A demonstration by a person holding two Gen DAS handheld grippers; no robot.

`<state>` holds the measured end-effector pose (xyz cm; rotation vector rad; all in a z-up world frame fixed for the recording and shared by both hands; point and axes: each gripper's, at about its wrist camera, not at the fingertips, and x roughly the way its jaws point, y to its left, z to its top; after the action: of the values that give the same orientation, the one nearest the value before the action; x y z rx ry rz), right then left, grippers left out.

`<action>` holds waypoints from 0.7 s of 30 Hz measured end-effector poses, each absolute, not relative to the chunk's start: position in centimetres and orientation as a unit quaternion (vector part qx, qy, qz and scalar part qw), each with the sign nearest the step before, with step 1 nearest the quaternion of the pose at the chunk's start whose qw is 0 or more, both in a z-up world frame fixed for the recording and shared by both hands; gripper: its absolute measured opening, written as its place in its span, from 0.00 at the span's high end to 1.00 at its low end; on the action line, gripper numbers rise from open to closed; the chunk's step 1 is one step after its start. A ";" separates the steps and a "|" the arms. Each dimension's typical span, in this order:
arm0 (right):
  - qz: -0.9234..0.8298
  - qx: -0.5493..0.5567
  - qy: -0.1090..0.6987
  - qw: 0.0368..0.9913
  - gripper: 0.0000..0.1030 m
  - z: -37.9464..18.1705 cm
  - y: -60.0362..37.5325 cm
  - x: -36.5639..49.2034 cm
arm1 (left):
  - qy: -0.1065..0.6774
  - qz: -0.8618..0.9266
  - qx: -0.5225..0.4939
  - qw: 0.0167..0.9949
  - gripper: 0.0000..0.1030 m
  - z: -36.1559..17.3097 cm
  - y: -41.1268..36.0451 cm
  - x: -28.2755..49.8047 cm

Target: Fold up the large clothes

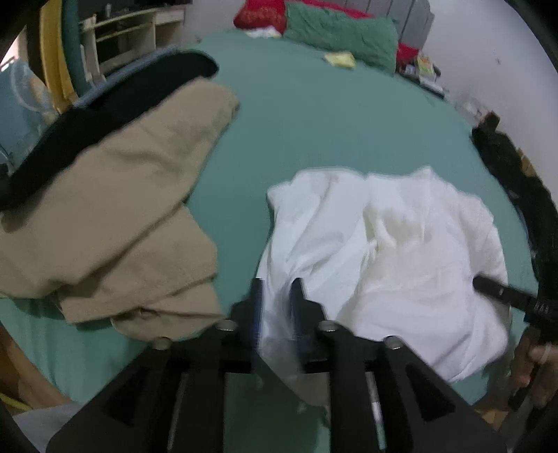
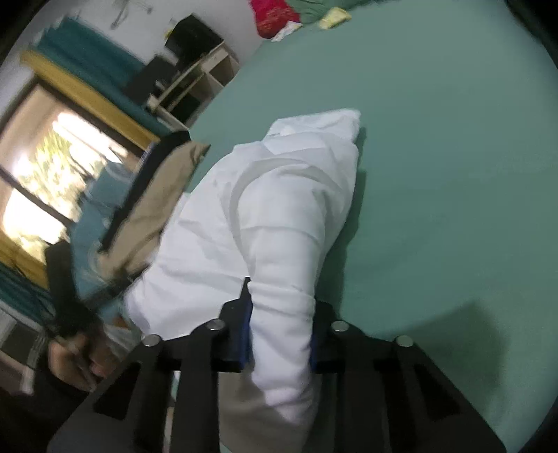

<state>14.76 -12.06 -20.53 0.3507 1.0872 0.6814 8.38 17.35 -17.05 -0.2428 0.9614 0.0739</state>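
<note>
A crumpled white garment lies on the green bed sheet near its front edge. My left gripper stands over the garment's left edge with its jaws apart; a fold of white cloth shows in the gap, blurred, and the pads do not seem to press it. In the right wrist view, my right gripper is shut on a thick bunched fold of the white garment, which fills the space between its blue pads. One right finger shows at the garment's right side in the left wrist view.
A beige garment and a black one are piled at the bed's left. Green and red pillows sit at the far end. Dark clothing hangs at the right edge. A person's hand is at the lower right.
</note>
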 end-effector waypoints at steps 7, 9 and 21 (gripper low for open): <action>0.266 0.012 0.496 0.826 0.80 -16.7 -13.6 13.3 | 0.442 -0.089 -0.134 0.883 0.64 -15.1 12.4 9.9; 0.255 -0.009 0.494 0.831 0.80 -15.9 -14.9 12.7 | 0.473 -0.135 -0.098 0.865 0.64 -15.8 9.2 11.5; 0.211 -0.021 0.504 0.837 0.71 -16.4 -20.8 11.9 | 0.456 0.022 -0.032 0.889 0.64 -16.2 6.0 15.7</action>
<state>11.93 -20.79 -16.45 -0.0434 1.0668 0.4457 15.67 6.05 -16.22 -0.0673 0.9483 0.0449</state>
